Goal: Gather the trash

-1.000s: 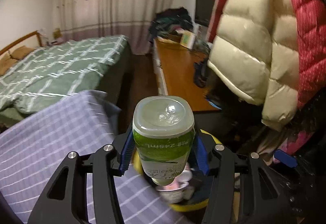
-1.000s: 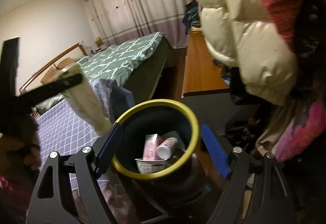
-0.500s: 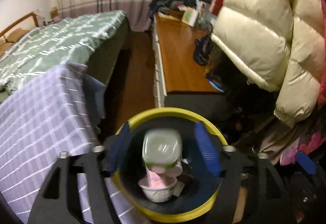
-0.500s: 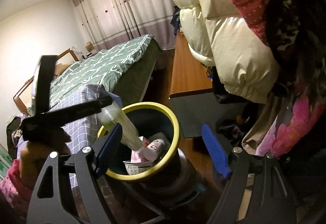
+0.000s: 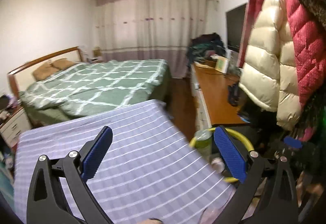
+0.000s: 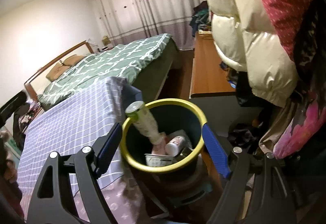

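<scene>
A green-labelled plastic bottle [image 6: 145,122] leans neck-down against the inner wall of the dark bin with a yellow rim [image 6: 183,101]; its base pokes above the rim. A pink can [image 6: 175,142] and a white cup [image 6: 159,160] lie below it. My left gripper [image 5: 163,132] hovers over the purple striped sheet [image 5: 132,152], its jaws opening with nothing between them; the bottle [image 5: 202,140] and bin rim [image 5: 242,138] show just past its right finger. My right gripper [image 6: 161,128] hangs open above the bin, holding nothing.
A bed with a green checked cover [image 5: 101,85] lies beyond the sheet. A long wooden desk [image 5: 216,97] runs along the right. Cream and red puffer jackets [image 5: 264,61] hang close over the bin. Clothes are heaped on the floor [image 6: 242,136] to its right.
The left gripper carried the bottle over the bin, let it go inside, then drew back and left over the sheet with jaws wide. The right gripper shifted only slightly.
</scene>
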